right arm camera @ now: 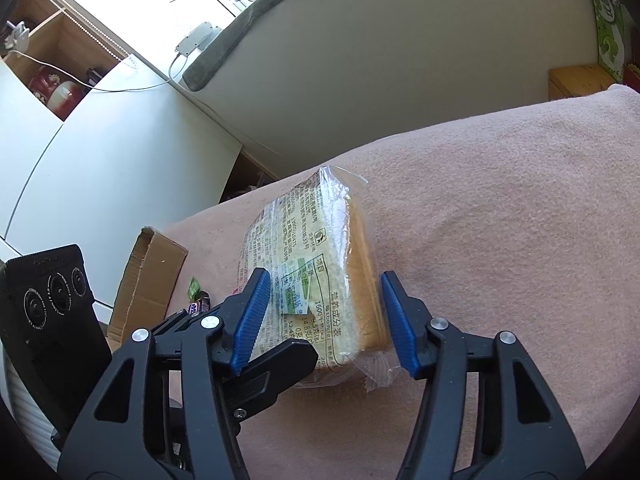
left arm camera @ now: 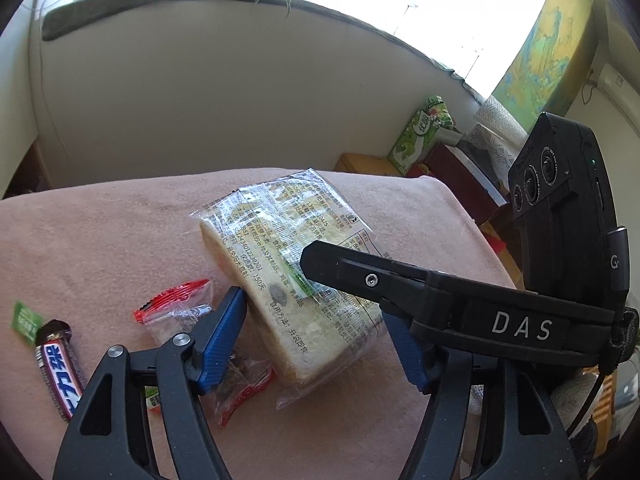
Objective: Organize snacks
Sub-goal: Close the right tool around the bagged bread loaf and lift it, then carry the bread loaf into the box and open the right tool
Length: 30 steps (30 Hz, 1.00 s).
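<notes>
A clear-wrapped block of sliced bread lies on the pink cloth. My left gripper straddles its near end. The left blue pad rests against the pale side of the bread, and the right pad is partly hidden. My right gripper also straddles the bread. Its left pad sits over the printed top face, and its right pad stands just beside the crust side. In the left wrist view the right gripper's black finger crosses the top of the bread.
A chocolate bar, a green sachet and two red-edged clear packets lie left of the bread. An open cardboard box stands at the cloth's left edge. A green carton and other boxes stand beyond the right edge.
</notes>
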Each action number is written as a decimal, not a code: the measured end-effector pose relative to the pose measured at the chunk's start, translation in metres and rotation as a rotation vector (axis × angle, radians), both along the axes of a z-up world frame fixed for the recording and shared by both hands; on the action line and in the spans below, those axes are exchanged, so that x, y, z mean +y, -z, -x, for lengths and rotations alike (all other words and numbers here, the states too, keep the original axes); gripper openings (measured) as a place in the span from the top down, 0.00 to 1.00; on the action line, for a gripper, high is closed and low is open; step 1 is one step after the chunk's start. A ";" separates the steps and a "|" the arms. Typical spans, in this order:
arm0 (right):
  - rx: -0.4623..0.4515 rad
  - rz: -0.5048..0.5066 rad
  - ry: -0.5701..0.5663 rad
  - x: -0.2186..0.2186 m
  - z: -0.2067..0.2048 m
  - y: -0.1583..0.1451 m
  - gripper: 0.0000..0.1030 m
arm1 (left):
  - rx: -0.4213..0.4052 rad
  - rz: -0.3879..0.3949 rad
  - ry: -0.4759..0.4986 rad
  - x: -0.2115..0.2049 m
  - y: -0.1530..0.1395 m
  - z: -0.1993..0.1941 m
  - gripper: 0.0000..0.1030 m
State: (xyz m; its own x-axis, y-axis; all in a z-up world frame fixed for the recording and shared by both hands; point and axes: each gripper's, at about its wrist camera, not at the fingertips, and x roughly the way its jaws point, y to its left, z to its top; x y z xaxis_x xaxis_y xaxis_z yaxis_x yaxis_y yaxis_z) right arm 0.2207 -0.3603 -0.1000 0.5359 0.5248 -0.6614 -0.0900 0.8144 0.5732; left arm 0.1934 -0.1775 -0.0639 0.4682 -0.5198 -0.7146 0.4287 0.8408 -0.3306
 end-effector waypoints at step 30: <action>-0.131 -0.005 -0.227 0.156 0.029 -0.061 0.43 | -0.162 -0.053 -0.187 0.142 -0.051 0.057 0.33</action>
State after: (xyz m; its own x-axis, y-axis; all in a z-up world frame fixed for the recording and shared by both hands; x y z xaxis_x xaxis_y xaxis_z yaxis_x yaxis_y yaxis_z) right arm 0.1919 -0.2040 -0.0389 0.4852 0.6444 -0.5910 -0.3441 0.7621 0.5485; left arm 0.1368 -0.0355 -0.0129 0.6631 -0.3768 -0.6468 0.3075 0.9249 -0.2236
